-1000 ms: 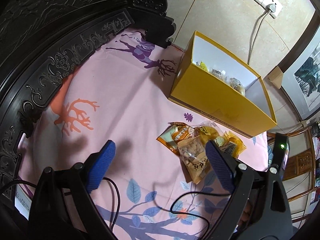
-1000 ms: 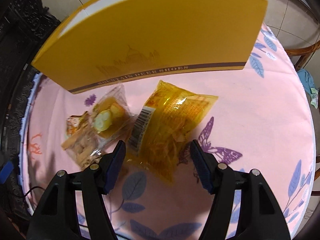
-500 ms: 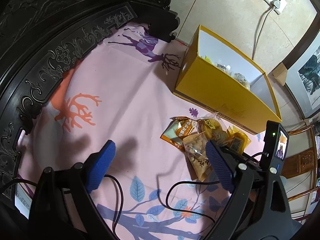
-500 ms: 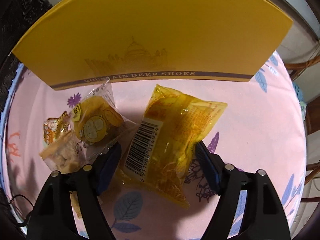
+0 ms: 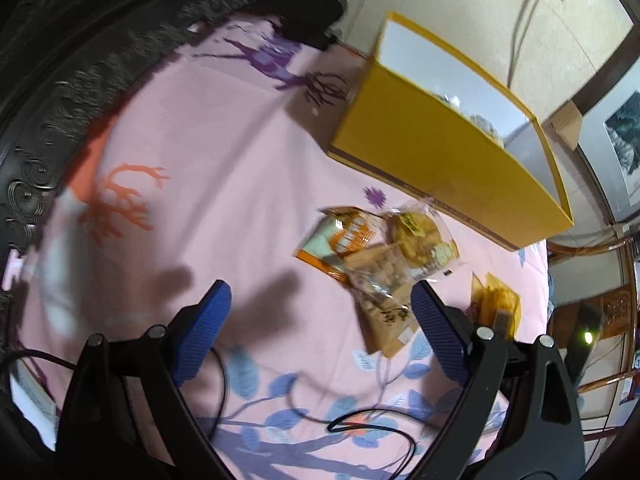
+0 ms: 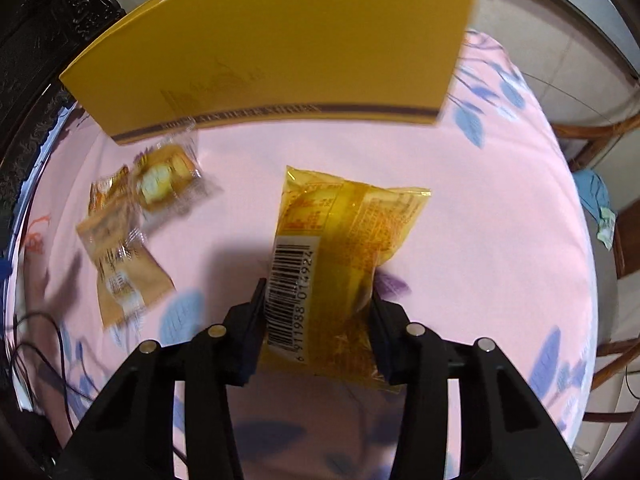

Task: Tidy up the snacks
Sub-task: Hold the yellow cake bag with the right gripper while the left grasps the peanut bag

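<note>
My right gripper [image 6: 318,304] is closing its jaws, and both pads press the sides of a yellow snack packet [image 6: 348,240] with a barcode label, held just over the pink cloth. The yellow cardboard box [image 6: 280,48] stands behind it. To the left lie a clear cookie packet [image 6: 160,176] and a tan packet [image 6: 120,264]. In the left wrist view my left gripper [image 5: 320,292] hangs open over the cloth. Its right finger is beside the tan packet [image 5: 380,288], near an orange packet [image 5: 344,240]. Several snacks lie inside the box [image 5: 420,160].
A pink printed cloth [image 5: 200,160] covers the surface, bordered by a dark carved wooden frame [image 5: 60,80]. A black cable [image 5: 372,424] loops across the near cloth. A wooden chair [image 6: 600,132] with a blue rag [image 6: 596,192] stands to the right.
The right jaws closed in on the yellow packet and pulled it right, away from the other snacks. The left gripper drifted nearer to the snack pile, still open.
</note>
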A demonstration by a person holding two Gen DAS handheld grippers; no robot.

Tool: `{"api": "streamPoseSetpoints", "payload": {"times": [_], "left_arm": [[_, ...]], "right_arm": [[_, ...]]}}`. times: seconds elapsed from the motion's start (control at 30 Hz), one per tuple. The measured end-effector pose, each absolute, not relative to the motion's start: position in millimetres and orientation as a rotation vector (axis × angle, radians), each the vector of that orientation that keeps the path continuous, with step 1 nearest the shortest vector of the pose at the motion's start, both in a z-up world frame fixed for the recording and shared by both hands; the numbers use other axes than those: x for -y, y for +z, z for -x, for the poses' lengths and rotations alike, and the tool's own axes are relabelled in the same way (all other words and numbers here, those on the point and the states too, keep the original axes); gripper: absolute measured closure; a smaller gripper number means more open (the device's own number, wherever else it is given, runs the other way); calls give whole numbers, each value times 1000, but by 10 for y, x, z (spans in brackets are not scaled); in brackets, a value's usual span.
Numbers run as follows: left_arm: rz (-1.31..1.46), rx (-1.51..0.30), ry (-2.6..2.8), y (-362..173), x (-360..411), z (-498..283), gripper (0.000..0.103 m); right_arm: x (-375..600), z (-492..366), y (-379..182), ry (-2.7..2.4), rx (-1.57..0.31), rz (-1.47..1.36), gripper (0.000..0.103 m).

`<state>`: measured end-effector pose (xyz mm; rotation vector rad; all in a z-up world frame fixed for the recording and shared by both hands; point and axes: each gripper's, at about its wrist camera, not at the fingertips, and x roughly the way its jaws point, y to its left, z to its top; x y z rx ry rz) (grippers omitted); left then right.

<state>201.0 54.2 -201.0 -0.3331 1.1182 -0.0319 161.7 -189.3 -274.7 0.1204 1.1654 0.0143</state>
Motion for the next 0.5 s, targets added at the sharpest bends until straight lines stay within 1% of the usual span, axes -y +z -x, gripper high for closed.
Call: {"api": "streamPoseSetpoints", "payload": {"times": [0.17, 0.3, 0.5], "left_arm": [[279, -1168, -42, -2195, -186, -2135, 10], [261, -1235, -37, -2397, 41, -2241, 10], [261, -1287, -12, -2568, 120, -2353, 10]], "right_arm": [[1928, -1316, -2770, 30, -1153, -106, 57], [1940, -1243, -2787, 37, -1147, -125, 57], [2104, -1280, -2727, 56, -1143, -140, 57]]}}
